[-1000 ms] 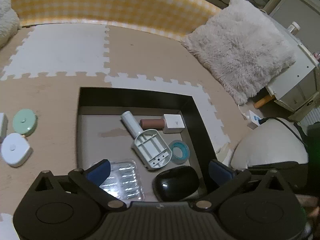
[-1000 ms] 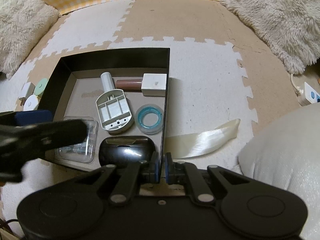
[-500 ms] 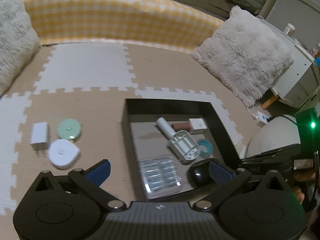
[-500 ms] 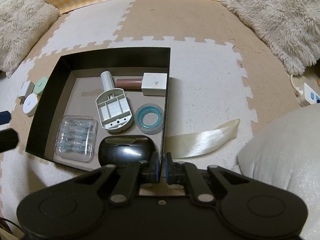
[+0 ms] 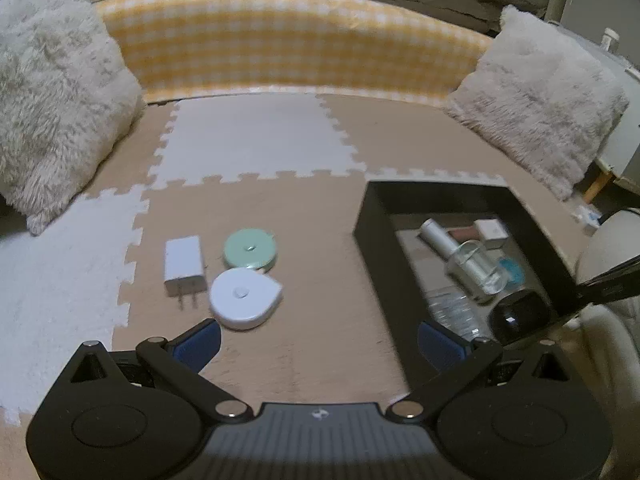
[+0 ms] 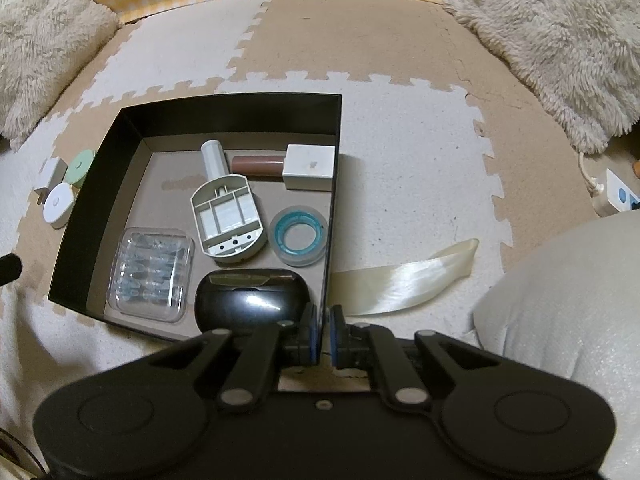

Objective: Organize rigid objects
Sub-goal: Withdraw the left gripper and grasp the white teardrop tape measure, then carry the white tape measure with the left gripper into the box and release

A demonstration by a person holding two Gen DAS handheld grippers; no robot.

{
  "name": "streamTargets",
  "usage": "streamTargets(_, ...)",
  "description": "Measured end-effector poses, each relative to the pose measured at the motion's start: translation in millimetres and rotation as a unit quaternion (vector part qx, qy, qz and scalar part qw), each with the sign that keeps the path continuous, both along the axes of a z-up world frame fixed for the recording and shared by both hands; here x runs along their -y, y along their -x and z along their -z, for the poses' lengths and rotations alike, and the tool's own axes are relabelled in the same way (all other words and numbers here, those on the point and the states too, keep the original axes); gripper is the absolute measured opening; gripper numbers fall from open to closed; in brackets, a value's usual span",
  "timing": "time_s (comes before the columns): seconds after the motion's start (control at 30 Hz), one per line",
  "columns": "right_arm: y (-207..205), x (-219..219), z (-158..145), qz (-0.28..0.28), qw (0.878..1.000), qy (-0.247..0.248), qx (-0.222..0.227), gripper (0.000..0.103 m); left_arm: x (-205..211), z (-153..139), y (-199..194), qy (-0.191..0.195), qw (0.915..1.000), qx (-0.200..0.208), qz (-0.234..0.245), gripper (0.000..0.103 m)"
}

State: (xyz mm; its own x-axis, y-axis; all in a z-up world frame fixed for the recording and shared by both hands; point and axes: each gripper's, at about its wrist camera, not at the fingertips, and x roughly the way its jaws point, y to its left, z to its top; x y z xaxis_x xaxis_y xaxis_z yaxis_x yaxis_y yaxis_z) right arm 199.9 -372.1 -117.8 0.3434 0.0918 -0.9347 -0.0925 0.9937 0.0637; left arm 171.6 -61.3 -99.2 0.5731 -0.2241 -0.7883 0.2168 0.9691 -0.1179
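right gripper [image 6: 324, 330] clamps black box [image 6: 335, 168] wall; left gripper [image 5: 320, 340] spread, empty.

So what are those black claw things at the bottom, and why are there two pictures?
Those are two grabbers a person holds, one in each hand, each carrying a camera, so you get two pictures. The left gripper is open and holds nothing. Before it, on the foam mat, lie a white charger, a green round case and a white round case. The right gripper pinches the wall of a black box holding a clear plastic case, a tape roll and other small things.
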Motion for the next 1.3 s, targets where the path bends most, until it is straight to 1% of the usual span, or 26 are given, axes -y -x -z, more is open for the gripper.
streamTargets(0.13,0,-1,-1,-0.002,1.000,0.004,0.000,0.006,-12,19,-7,-0.011,0.9999,-0.004,-0.012,0.103)
streamTargets(0.27,0,-1,-1,0.001,1.000,0.003,0.001,0.006,-15,34,-13,-0.031,0.9994,0.014,0.000,0.103)
streamTargets(0.37,0,3,-4,0.010,1.000,-0.007,0.008,0.006,-19,42,-20,-0.029,0.9995,0.015,0.003,0.102)
streamTargets(0.43,-1,6,-6,0.015,1.000,-0.016,0.012,0.005,-21,46,-24,-0.024,0.9996,0.015,-0.001,0.095)
streamTargets(0.5,-2,7,-7,0.017,1.000,-0.021,0.015,0.004,-22,51,-28,-0.024,0.9996,0.011,-0.004,0.084)
streamTargets(0.53,-2,7,-7,0.017,0.999,-0.021,0.017,0.004,-23,53,-29,-0.024,0.9997,0.008,-0.006,0.082)
streamTargets(0.57,-2,6,-7,0.017,0.999,-0.021,0.017,0.004,-24,56,-31,-0.024,0.9997,0.006,-0.008,0.076)
streamTargets(0.6,-3,6,-7,0.017,1.000,-0.020,0.017,0.004,-25,57,-32,-0.023,0.9997,0.005,-0.011,0.073)
streamTargets(0.77,-4,4,-7,0.014,1.000,-0.015,0.017,0.004,-28,59,-39,-0.020,0.9993,0.023,-0.020,0.073)
streamTargets(0.83,-4,4,-7,0.013,1.000,-0.014,0.017,0.004,-29,60,-42,-0.014,0.9992,0.029,-0.022,0.073)
streamTargets(0.97,-4,3,-7,0.012,1.000,-0.011,0.017,0.004,-27,64,-46,-0.016,0.9988,0.041,-0.020,0.072)
streamTargets(1.03,-5,3,-7,0.012,1.000,-0.011,0.016,0.004,-27,65,-49,-0.011,0.9987,0.045,-0.020,0.069)
streamTargets(1.1,-5,3,-7,0.011,1.000,-0.010,0.015,0.004,-26,66,-51,-0.012,0.9987,0.045,-0.022,0.061)
streamTargets(1.3,-6,2,-5,0.009,1.000,-0.007,0.013,0.004,-27,67,-50,-0.014,0.9986,0.048,-0.018,0.061)
